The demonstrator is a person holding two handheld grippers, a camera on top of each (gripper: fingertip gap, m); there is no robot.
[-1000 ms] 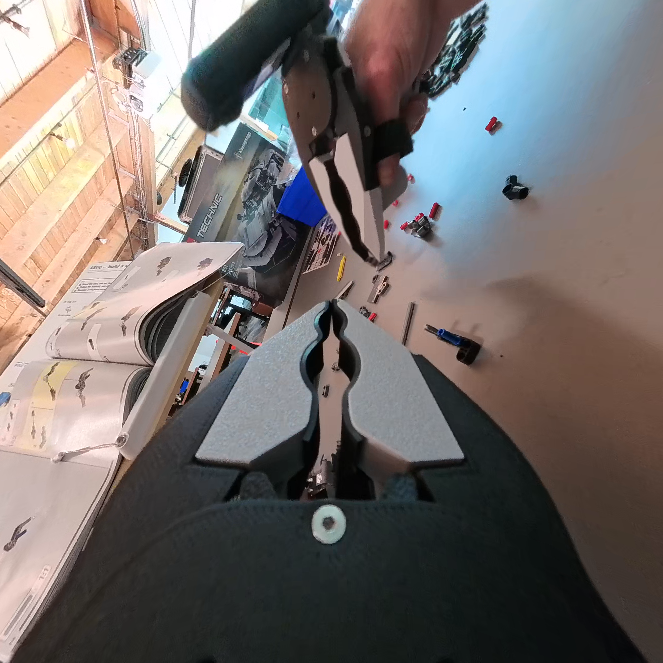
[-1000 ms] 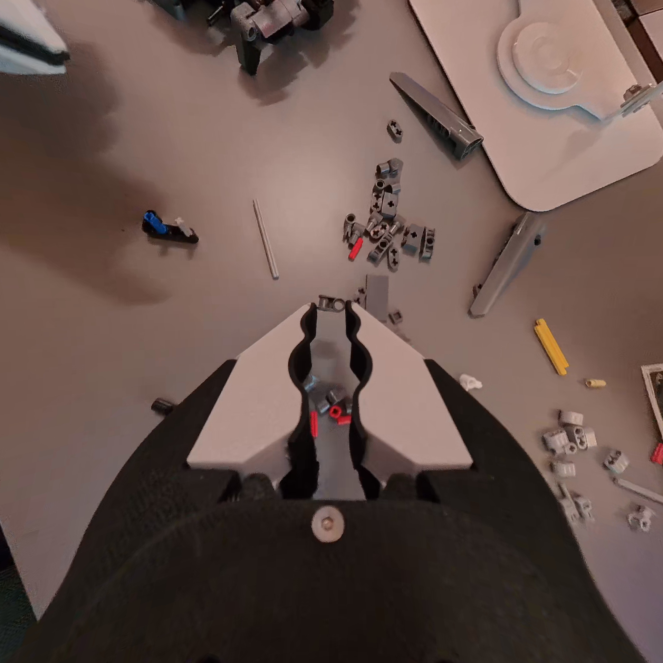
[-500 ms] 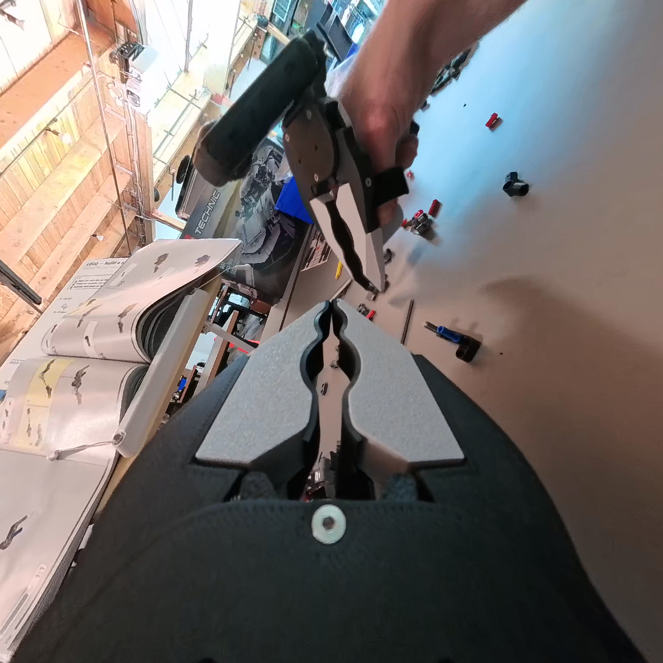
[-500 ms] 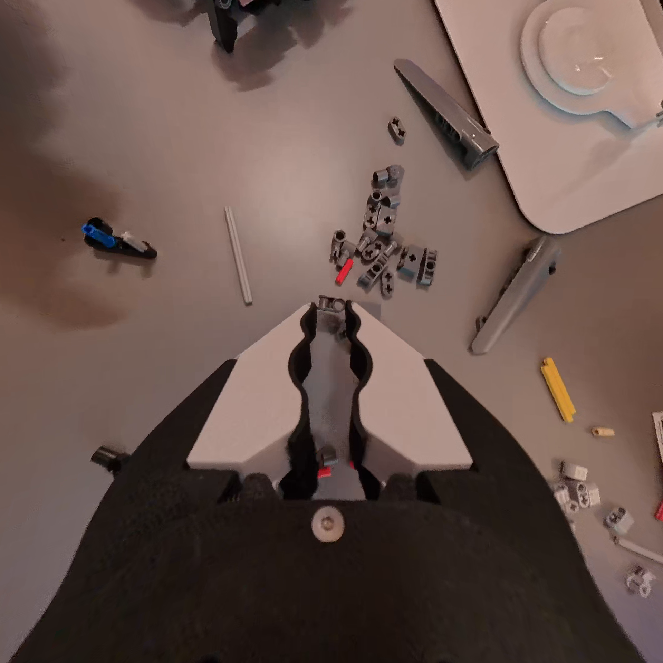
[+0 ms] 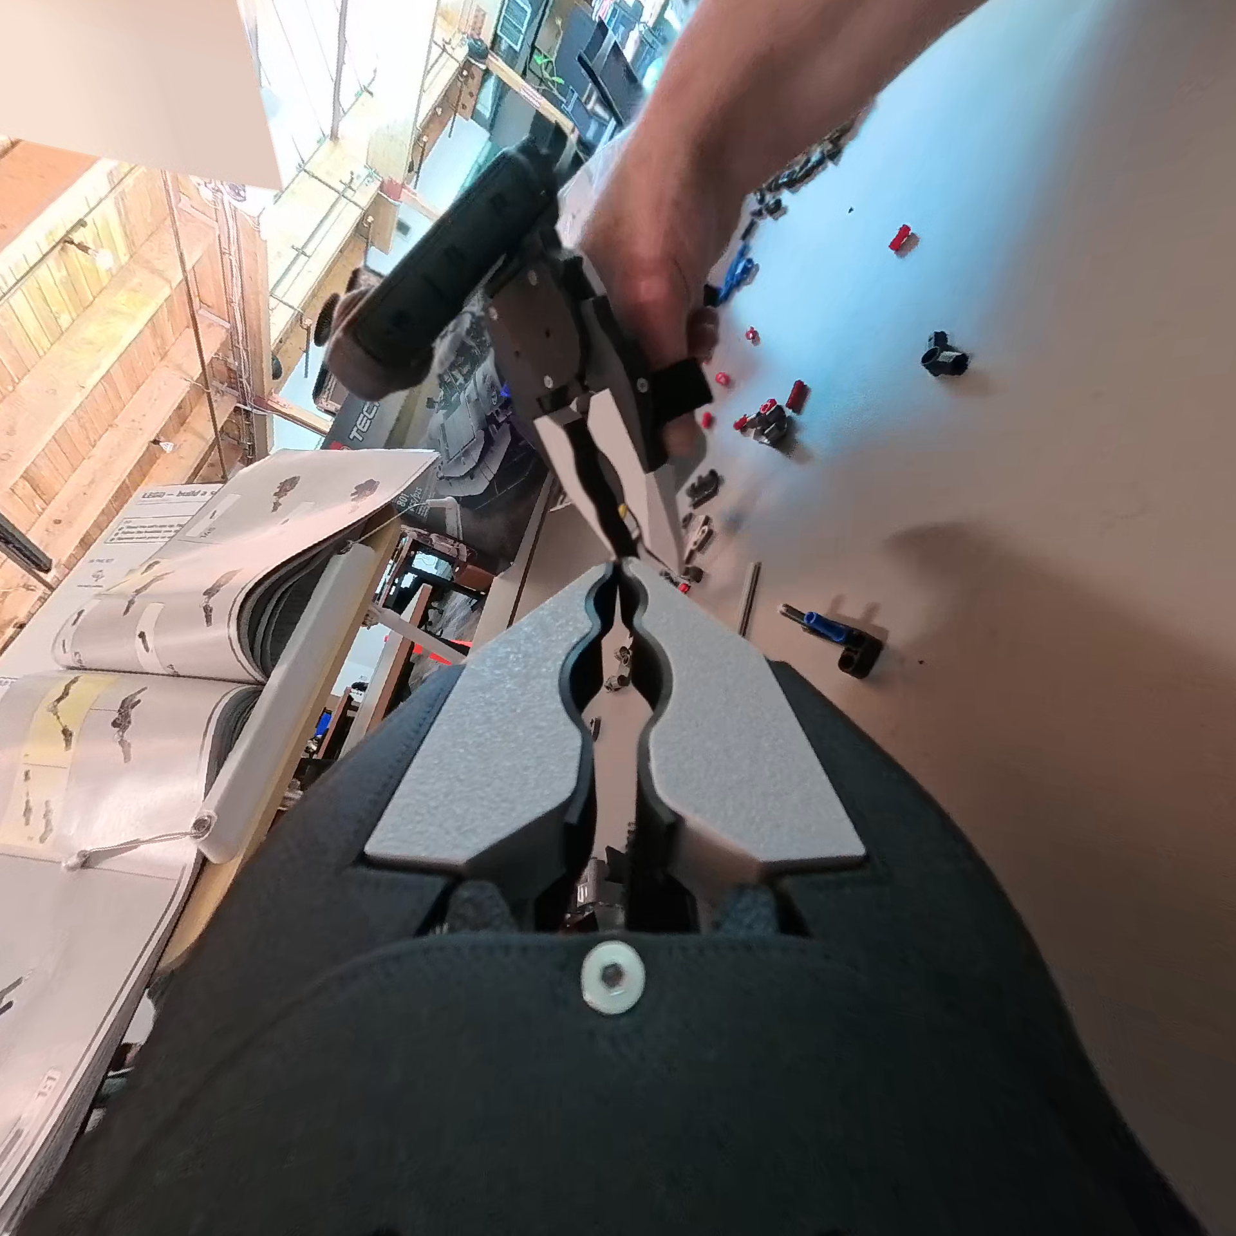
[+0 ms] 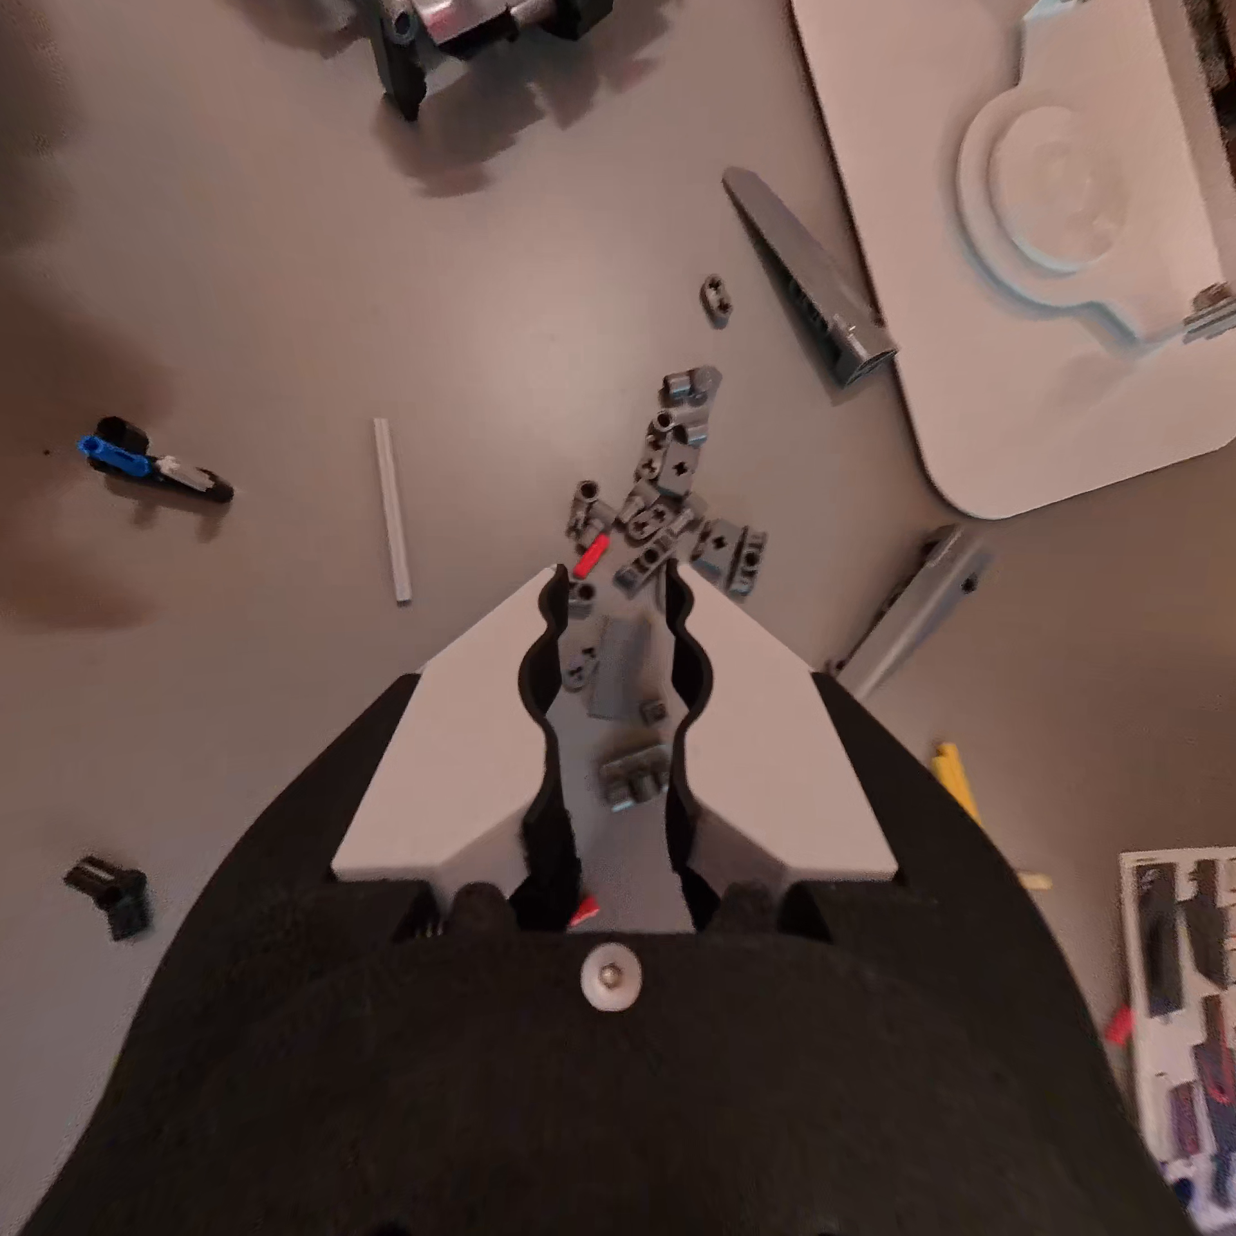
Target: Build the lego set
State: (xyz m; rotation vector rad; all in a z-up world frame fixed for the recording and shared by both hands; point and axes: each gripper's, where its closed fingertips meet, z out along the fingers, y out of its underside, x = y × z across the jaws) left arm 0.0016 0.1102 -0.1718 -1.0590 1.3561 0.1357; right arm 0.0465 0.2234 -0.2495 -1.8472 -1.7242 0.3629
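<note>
Grey connector pieces (image 6: 669, 508) lie clustered on the desk (image 6: 334, 267), just ahead of the right claw (image 6: 614, 575), jaws apart; one small piece (image 6: 580, 594) possibly touches its left fingertip. Left claw (image 5: 619, 568): jaws together, bare.

The right gripper (image 6: 612, 575) now has its jaws wide apart; a second ago they stood closer and pinched a small dark grey connector at the tips. That grip is now empty, and a small grey connector (image 6: 580, 594) lies on the table (image 6: 281, 281) just inside the left fingertip. The gripper has also moved forward: the pile of grey pieces (image 6: 669, 508), earlier well ahead of the tips, is now directly at them, and a flat grey piece (image 6: 619, 669) shows between the fingers. In the left wrist view the right gripper (image 5: 642, 535) has come closer to the left gripper (image 5: 621, 568).
</note>
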